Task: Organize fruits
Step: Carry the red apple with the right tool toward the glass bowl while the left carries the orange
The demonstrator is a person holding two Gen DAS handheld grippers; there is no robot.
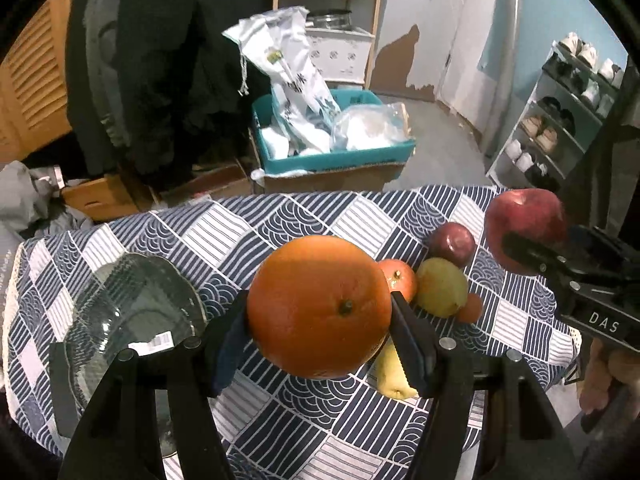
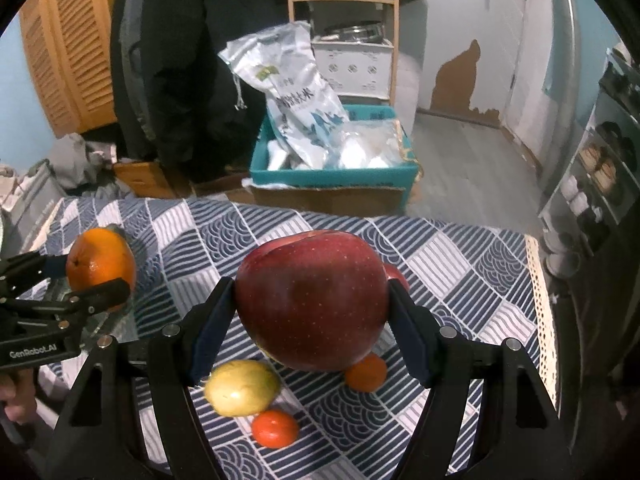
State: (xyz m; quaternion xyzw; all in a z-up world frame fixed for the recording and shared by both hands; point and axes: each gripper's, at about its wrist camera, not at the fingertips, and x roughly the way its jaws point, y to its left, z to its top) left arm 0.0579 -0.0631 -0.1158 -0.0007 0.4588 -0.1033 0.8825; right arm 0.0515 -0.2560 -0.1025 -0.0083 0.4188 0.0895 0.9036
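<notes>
Gleaming orange [image 1: 319, 306] and speckled red apple [image 2: 312, 306], both gripped.

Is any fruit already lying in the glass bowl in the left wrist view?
No: the glass bowl holds no fruit; the orange sits between the left gripper's fingers.

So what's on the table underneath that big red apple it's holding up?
Below the red apple lie a yellow fruit and two small orange fruits on the patterned tablecloth. Whatever sits directly behind the apple is hidden.

Orange [image 1: 320, 306], red apple [image 2: 312, 306] — both gripped.
</notes>
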